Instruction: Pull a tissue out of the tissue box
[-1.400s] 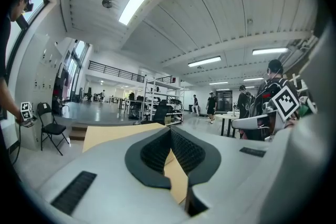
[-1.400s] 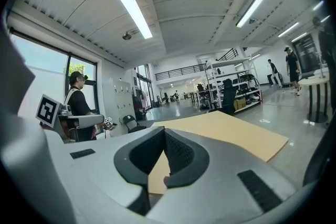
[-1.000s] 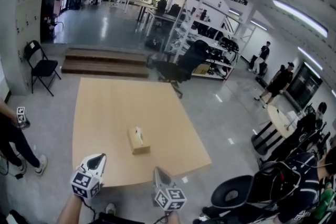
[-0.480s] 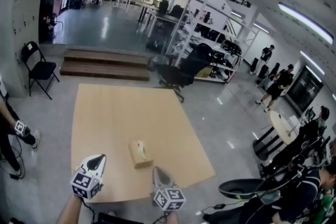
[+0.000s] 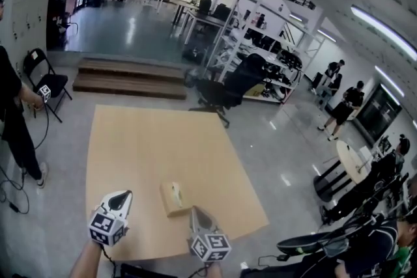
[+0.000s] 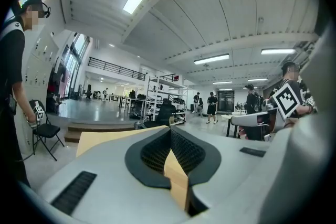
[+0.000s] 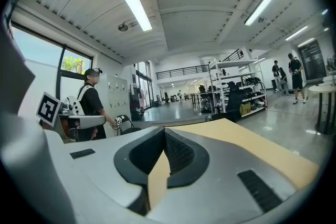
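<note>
A tan tissue box point(image 5: 174, 197) with a pale tissue at its top slot lies on the light wooden table point(image 5: 150, 140), near the table's front edge. My left gripper point(image 5: 121, 196) hangs over that front edge, to the left of the box and apart from it. My right gripper point(image 5: 195, 211) is just right of the box's near end. In the left gripper view the left gripper point(image 6: 169, 129) has its jaws together with nothing between them. In the right gripper view the right gripper point(image 7: 164, 129) stands the same way. The box is hidden in both gripper views.
A person point(image 5: 14, 115) holding a marker cube stands left of the table by a folding chair point(image 5: 40, 78). Wooden steps point(image 5: 130, 78) and a black office chair point(image 5: 225, 89) lie beyond the far edge. A round table point(image 5: 352, 156) and parked chairs stand at the right.
The table and box have come nearer in the head view, and the box now sits between my two grippers' tips. The person at the left has stepped further back toward the folding chair.
</note>
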Demonstrator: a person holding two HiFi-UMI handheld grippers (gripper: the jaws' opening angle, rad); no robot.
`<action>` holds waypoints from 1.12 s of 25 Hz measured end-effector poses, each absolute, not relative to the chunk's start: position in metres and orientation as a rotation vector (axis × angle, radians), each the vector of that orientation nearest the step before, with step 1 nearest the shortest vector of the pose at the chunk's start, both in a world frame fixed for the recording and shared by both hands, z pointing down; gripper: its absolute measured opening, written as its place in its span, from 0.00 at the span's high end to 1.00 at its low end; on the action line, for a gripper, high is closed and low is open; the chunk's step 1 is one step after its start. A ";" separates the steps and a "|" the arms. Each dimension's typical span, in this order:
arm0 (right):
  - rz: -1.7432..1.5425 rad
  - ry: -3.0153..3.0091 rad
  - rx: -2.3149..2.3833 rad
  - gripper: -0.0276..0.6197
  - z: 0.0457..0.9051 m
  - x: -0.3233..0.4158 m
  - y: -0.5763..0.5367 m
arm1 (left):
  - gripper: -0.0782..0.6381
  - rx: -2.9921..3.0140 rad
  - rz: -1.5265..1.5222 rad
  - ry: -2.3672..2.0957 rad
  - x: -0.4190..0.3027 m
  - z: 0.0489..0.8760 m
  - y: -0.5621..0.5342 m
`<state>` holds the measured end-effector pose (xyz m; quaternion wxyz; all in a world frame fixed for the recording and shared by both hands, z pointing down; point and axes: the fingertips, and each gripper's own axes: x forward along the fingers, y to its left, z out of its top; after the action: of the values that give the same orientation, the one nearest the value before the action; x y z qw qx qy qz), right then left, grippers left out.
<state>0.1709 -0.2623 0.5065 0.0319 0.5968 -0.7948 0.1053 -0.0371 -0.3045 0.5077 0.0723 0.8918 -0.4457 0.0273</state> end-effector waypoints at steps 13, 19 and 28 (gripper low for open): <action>0.329 -2.441 1.781 0.94 0.514 0.181 -0.296 | 0.88 2.653 0.097 -1.349 -0.022 0.511 -0.336; 0.371 -2.443 1.753 0.94 0.532 0.185 -0.318 | 0.88 2.628 0.127 -1.345 -0.012 0.525 -0.355; 0.453 -2.427 1.690 0.94 0.571 0.186 -0.343 | 0.88 2.566 0.173 -1.339 -0.003 0.566 -0.374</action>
<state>0.1864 -0.3426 0.5712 0.0747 0.5633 -0.8089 0.1511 -0.0025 -0.3736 0.5661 0.1209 0.8785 -0.4584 0.0593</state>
